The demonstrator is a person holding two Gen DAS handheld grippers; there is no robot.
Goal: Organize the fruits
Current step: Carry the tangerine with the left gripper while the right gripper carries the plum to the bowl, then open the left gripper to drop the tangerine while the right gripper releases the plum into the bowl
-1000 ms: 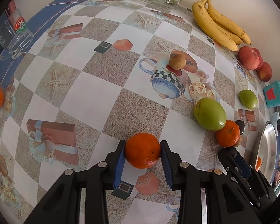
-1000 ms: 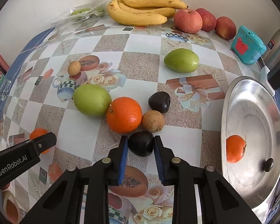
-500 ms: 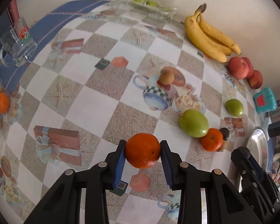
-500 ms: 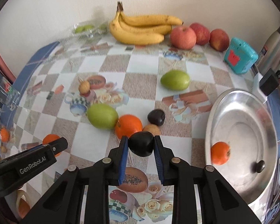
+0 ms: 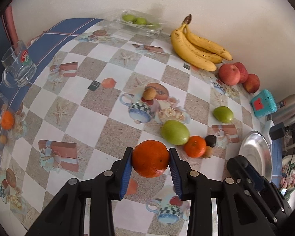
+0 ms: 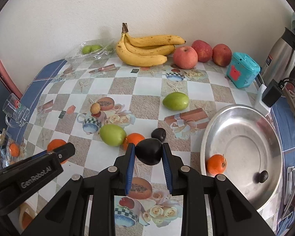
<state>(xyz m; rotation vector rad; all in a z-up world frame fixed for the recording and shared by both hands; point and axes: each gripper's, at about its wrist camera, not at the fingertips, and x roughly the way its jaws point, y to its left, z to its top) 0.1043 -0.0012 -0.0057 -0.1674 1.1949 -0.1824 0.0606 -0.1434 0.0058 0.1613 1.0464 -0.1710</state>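
Note:
My left gripper is shut on an orange, held above the patterned tablecloth. My right gripper is shut on a dark plum, also lifted off the table. Below them lie a large green fruit, another orange, a second dark plum and a green fruit further back. The metal tray at the right holds an orange and a small dark fruit. The left gripper's body shows at the lower left of the right wrist view.
Bananas and three red apples line the back wall, beside a teal box and a steel kettle. A clear pack of green fruit sits back left, a glass mug at the left edge, a small brown fruit mid-table.
Both grippers have risen with their fruit: the orange and the dark plum are off the table, and the tabletop looks farther away in both views.

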